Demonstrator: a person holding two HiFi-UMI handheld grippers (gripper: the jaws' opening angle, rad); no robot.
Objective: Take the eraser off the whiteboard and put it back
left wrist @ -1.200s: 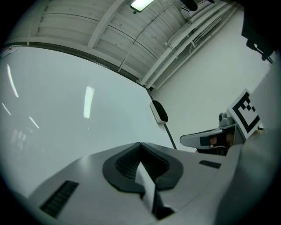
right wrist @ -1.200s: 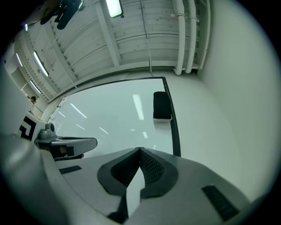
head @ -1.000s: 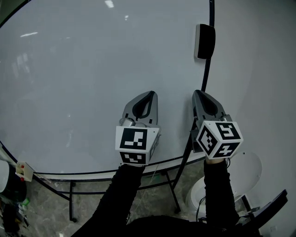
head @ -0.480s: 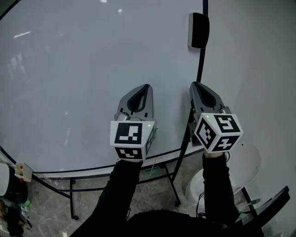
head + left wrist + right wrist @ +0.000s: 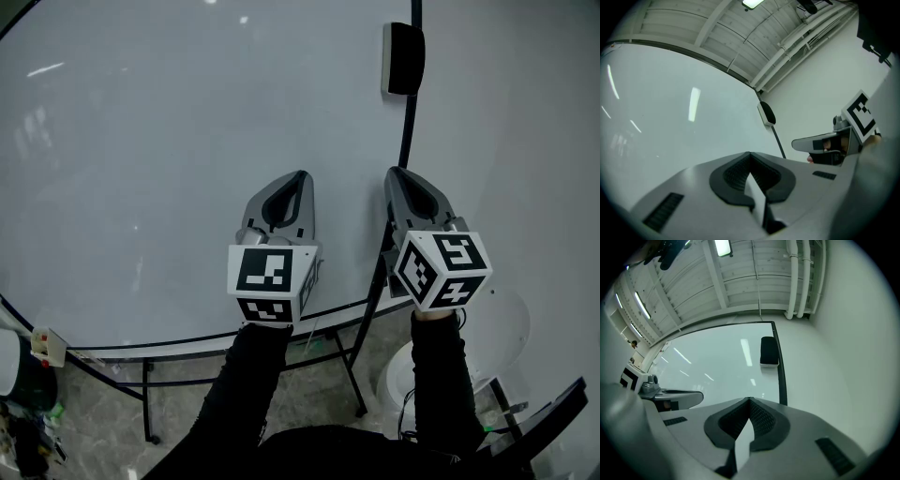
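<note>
Whiteboard point(image 5: 141, 141) fills left and centre. Left gripper point(image 5: 294, 187) sits low in front of it, jaws together, empty. Right gripper point(image 5: 403, 186) is just beside it at the board's right edge, jaws also together, nothing held. Eraser point(image 5: 403, 58) sticks to the board's upper right edge, well above both. My call: open the right jaws first, rise to the eraser, clamp its narrow sides, pull off square.

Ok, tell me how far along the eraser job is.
Nothing looks done: the eraser sits on the whiteboard at its right edge. In hand: nothing; the left gripper and right gripper are shut, empty, below it. Left: take it off, put it back.
</note>
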